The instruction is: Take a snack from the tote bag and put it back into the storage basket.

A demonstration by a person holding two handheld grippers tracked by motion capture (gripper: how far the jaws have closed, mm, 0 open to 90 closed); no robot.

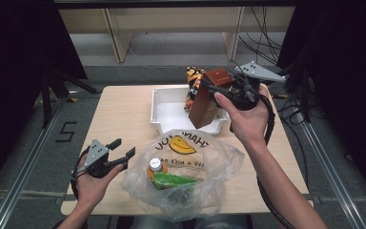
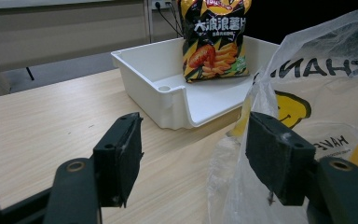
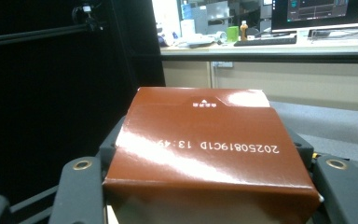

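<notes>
Your left claw (image 1: 120, 149) and right claw (image 1: 210, 87) are black, each with a grey three-cornered plate, brass-ringed screw holes and a trailing black cable.

Brown box (image 3: 209, 149) in the right tool (image 3: 209, 186): printed code "20250819C1D 13:4…", seen upside down in the right gripper view; last digit lost in glare. Small white triangle mark with tiny characters near its top flap, too small to read.

Plastic bag (image 2: 317, 93): yellow smiley face, letters "HAN…" above it and "HAVE…" below in the left gripper view; the high view gives "HAVE A NICE DA…" upside down.

Chip bag (image 2: 214, 37) in the white tray (image 2: 144, 65): large white Chinese characters across the top, reading roughly "大波浪薯片".

Floor beside the surface (image 1: 119, 114): marking like "5" (image 1: 66, 132).

Bottle cap label (image 1: 156, 163): unreadable.
</notes>
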